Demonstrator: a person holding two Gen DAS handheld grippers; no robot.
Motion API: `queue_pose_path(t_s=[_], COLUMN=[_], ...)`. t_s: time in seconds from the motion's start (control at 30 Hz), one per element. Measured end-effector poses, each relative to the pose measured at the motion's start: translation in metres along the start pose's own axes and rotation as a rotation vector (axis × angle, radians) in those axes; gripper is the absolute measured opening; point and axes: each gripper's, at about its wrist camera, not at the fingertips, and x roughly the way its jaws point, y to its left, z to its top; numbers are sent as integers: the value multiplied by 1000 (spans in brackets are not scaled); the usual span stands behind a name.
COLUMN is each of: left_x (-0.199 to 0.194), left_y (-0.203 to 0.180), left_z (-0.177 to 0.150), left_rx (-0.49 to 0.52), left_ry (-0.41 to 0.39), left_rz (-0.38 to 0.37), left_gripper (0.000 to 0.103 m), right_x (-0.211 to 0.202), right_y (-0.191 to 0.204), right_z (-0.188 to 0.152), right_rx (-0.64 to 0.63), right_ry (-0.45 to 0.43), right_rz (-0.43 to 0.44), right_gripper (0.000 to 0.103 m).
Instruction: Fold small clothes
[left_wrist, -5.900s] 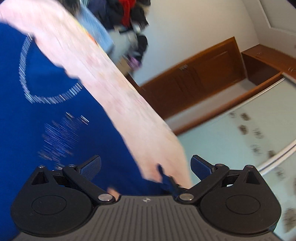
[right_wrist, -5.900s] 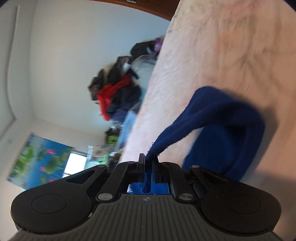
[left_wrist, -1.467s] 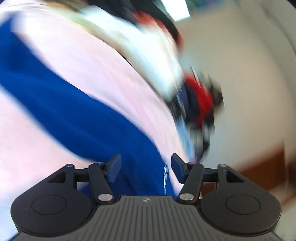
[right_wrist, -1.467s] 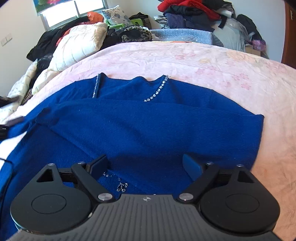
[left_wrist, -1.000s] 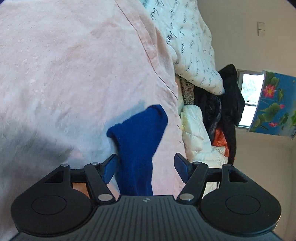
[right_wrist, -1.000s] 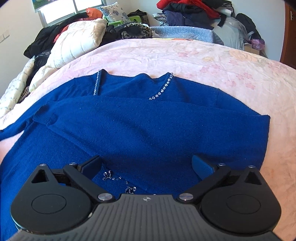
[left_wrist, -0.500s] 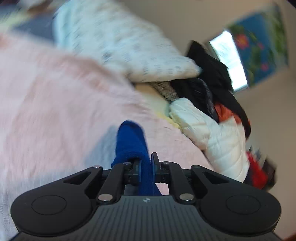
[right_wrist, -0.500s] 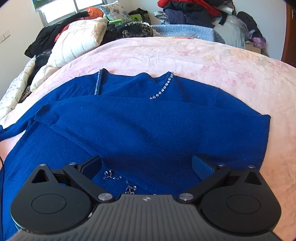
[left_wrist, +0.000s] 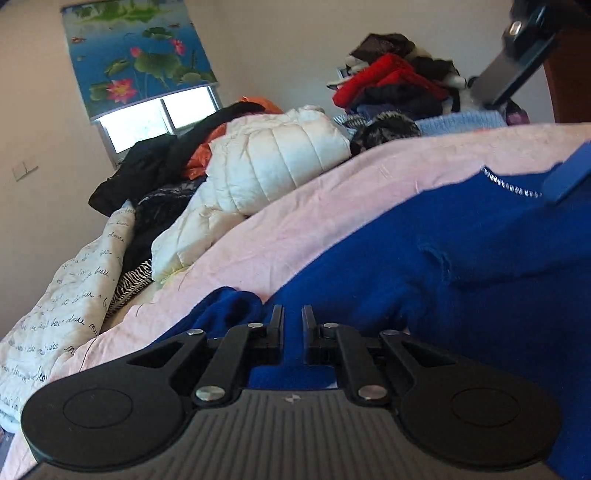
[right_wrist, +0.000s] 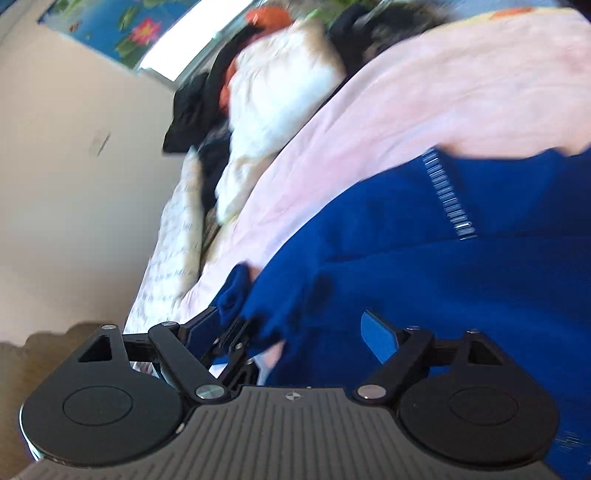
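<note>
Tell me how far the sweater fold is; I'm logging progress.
Done: one sleeve lies folded across the blue knit sweater on the pink bedspread. In hand: the left tongs pinch the other sleeve; the right tongs are open. Left: folding that sleeve, then the body.

Cursive script on quilt (left_wrist: 55, 295), illegible

Right tongs (right_wrist: 291, 334) spread wide above blue sweater (right_wrist: 443, 266) on pink bedspread (right_wrist: 424, 107), white jacket (right_wrist: 280, 92) beyond.
</note>
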Motion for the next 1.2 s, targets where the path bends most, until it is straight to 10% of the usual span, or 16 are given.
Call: queue_pose_path(t_s=[0.27, 0.33, 0.4, 0.57, 0.83, 1.2], left_x=[-15, 0, 8, 5, -2, 0], left_y=[118, 135, 148, 155, 169, 174], left_z=[-52, -78, -97, -114, -137, -142], left_rx=[-912, -1105, -1256, -1373, -1520, -1569], left_ry=[-61, 1, 6, -29, -96, -126], left_rz=[-131, -170, -223, -227, -212, -247], left_gripper=[20, 48, 48, 45, 42, 42], right_x=[100, 126, 150, 226, 269, 282], right_y=[83, 114, 152, 205, 201, 200], right_z=[4, 0, -16, -71, -65, -95], right_rx=[-196, -346, -642, -1291, -1179, -1416], right_ry=[125, 145, 106, 144, 327, 366], right_rz=[20, -6, -102, -247, -165, -232], right_gripper=[81, 76, 72, 45, 38, 38])
